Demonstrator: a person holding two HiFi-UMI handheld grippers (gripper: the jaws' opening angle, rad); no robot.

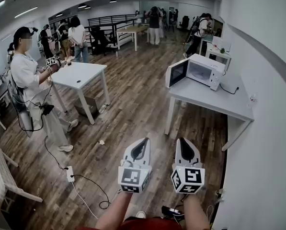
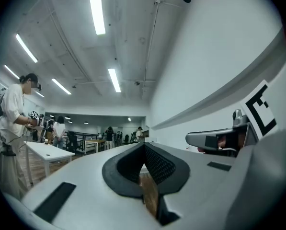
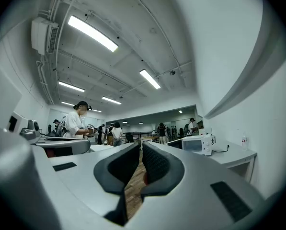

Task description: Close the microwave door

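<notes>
Inspection of surroundings. To my left, a person in white [image 1: 30,80] stands at the end of a white table [image 1: 83,74]. On the wooden floor [image 1: 133,104] ahead of me lies a white power strip [image 1: 70,174] with a black cord [image 1: 96,183] trailing from it. A bottle [image 3: 243,141] stands at the wall-side edge of the worktop [image 1: 214,104]. Several people [image 1: 154,23] stand at the far end.

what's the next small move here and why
Probably step toward the microwave: its door stands open on the white table, well beyond both grippers. The left gripper and right gripper are shut and empty, over the wood floor.
</notes>
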